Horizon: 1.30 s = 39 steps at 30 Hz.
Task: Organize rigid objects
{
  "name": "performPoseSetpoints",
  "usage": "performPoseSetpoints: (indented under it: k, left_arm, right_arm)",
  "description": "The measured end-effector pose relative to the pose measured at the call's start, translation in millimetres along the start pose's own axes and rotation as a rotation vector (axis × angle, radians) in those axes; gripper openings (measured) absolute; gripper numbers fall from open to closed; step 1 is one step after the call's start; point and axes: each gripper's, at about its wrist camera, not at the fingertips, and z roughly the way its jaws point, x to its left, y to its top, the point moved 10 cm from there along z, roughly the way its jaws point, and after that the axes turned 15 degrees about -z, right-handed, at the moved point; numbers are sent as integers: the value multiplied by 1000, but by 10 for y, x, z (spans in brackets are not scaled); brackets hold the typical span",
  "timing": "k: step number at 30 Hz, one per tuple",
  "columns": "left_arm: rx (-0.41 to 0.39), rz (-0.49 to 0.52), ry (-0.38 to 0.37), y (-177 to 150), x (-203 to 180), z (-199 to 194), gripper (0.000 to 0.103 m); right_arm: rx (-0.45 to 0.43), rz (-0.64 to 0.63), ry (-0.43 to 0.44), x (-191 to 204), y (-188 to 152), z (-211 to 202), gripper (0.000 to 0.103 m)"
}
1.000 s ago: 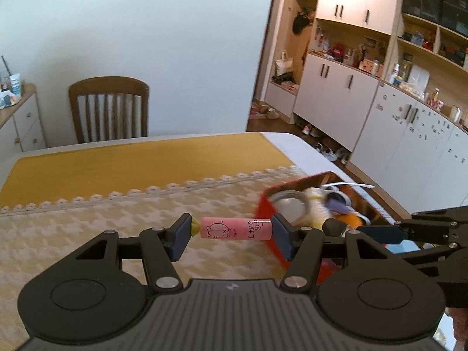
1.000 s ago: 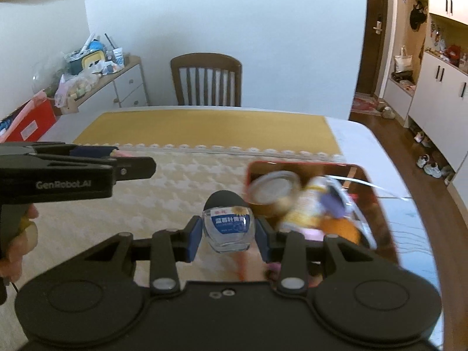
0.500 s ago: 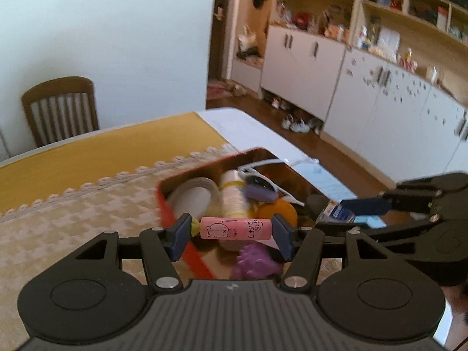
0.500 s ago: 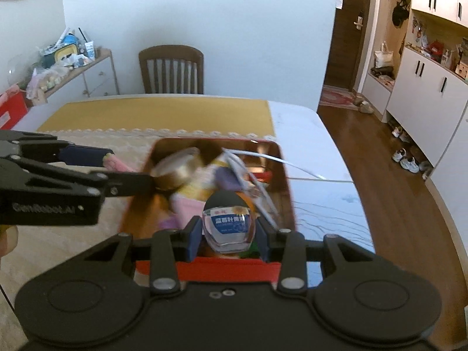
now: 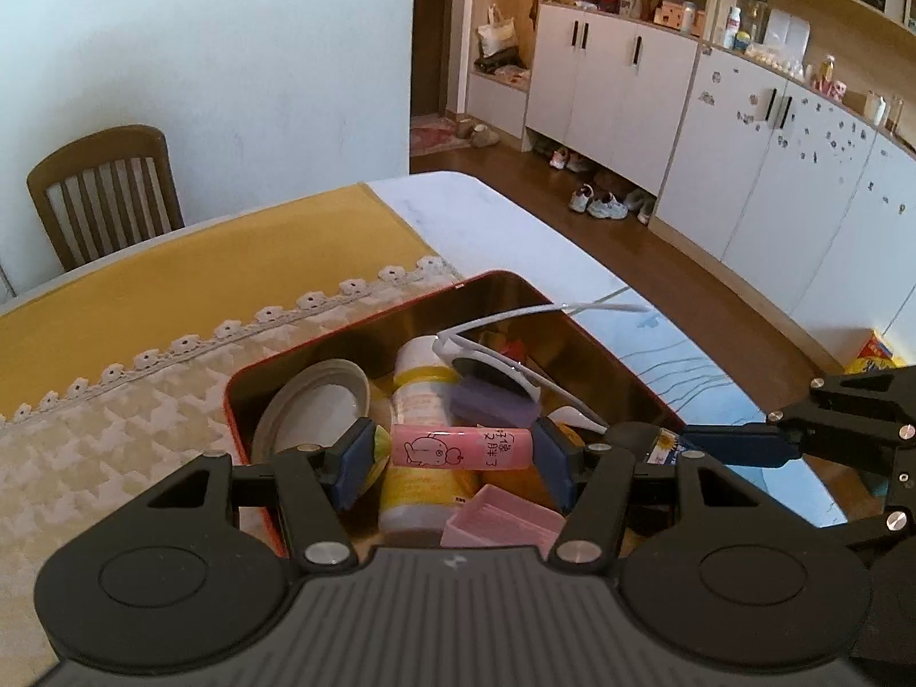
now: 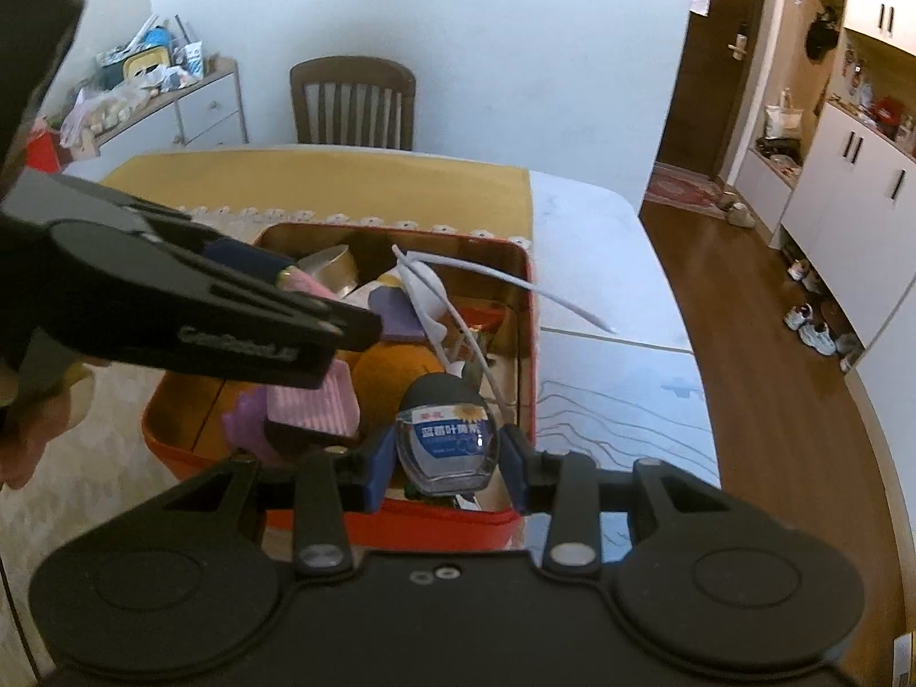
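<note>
My left gripper is shut on a pink tube with a cartoon print, held crosswise by its ends above the red tin box. My right gripper is shut on a small clear bottle with a black cap and blue label, over the near right corner of the same red tin box. Inside the box lie white sunglasses, a round metal lid, a yellow and white bottle, a purple block, a pink ribbed tray and an orange thing.
The box sits at the edge of a cream and yellow tablecloth on a white table. A wooden chair stands at the far side. White cabinets and shoes line the wooden floor to the right.
Both grippers have moved over the red box and come down a little, each still holding its thing. The box now fills the middle of both views.
</note>
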Motion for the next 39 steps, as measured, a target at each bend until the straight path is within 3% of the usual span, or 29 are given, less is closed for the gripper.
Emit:
performPoseSetpoints:
  k: [11, 18, 22, 34, 39]
  left_arm:
    - [28, -46, -1, -35, 16, 65, 59]
    - [34, -57, 15, -40, 44, 23, 60]
    - [22, -63, 4, -54, 47, -73, 67]
    - [-30, -83, -48, -50, 63, -517, 67]
    - [-72, -106, -71, -57, 131, -786, 74]
  right_arm:
    - [12, 0, 31, -43, -78, 44, 38]
    - [7, 28, 38, -37, -74, 13, 44]
    - [-2, 63, 39, -71, -51, -31, 48]
    - [-86, 171, 42, -92, 78, -393, 65]
    - [-116, 173, 18, -37, 118, -554, 70]
